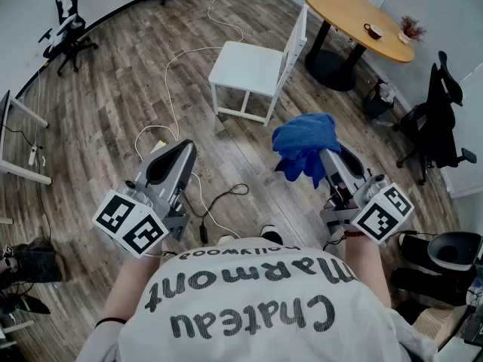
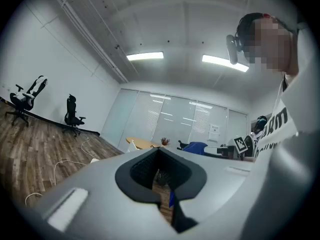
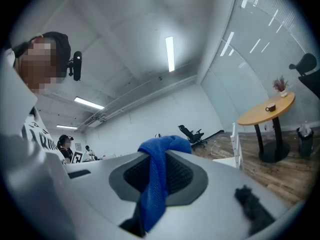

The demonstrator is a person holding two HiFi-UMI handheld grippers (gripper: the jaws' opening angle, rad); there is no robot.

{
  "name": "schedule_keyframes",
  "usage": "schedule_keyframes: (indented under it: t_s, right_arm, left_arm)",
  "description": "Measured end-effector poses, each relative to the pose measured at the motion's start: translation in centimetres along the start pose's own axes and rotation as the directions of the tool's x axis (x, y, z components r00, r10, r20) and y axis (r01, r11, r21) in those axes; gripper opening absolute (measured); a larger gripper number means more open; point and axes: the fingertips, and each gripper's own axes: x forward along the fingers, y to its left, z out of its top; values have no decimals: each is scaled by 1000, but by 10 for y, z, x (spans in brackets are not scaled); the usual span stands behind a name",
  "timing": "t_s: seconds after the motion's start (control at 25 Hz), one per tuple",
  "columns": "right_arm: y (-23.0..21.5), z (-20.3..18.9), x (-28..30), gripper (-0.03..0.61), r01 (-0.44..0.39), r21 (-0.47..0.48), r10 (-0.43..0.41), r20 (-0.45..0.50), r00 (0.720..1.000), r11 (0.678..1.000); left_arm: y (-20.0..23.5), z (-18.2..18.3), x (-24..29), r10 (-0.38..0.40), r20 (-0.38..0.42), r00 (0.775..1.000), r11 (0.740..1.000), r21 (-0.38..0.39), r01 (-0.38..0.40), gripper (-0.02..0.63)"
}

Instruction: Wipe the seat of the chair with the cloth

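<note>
Left tongs [image 1: 181,151]: narrow, only a thin slit shows between the jaws, with nothing gripped.
Right tongs [image 1: 329,161]: clamped on the blue cloth [image 1: 304,145], which bunches over the tips and hangs down in front.
Chair [image 1: 249,68]: white, standing on the wood floor [image 1: 113,89] at 12 o'clock from the tongs, well apart from them.
Desk [image 1: 355,17]: round, at 1 o'clock just behind the chair, carrying a cup [image 1: 373,30].

open wood floor [image 1: 234,153] in front of the white chair [image 1: 245,68]. seat top bare, free from the near and left sides. chair back [image 1: 294,47] walls its right edge. white cable [image 1: 167,74] loops on the floor to its left. round desk [image 1: 355,17] stands just beyond the back.
</note>
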Motion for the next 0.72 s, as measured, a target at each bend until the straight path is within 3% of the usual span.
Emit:
schedule_keyframes:
  t_s: [0.72]
  right_arm:
    - [3,-1,3,64,72,52,-73,28,997,996]
  left_arm:
    - [16,0,-12,-11,-22,1000,1000,11,11,8]
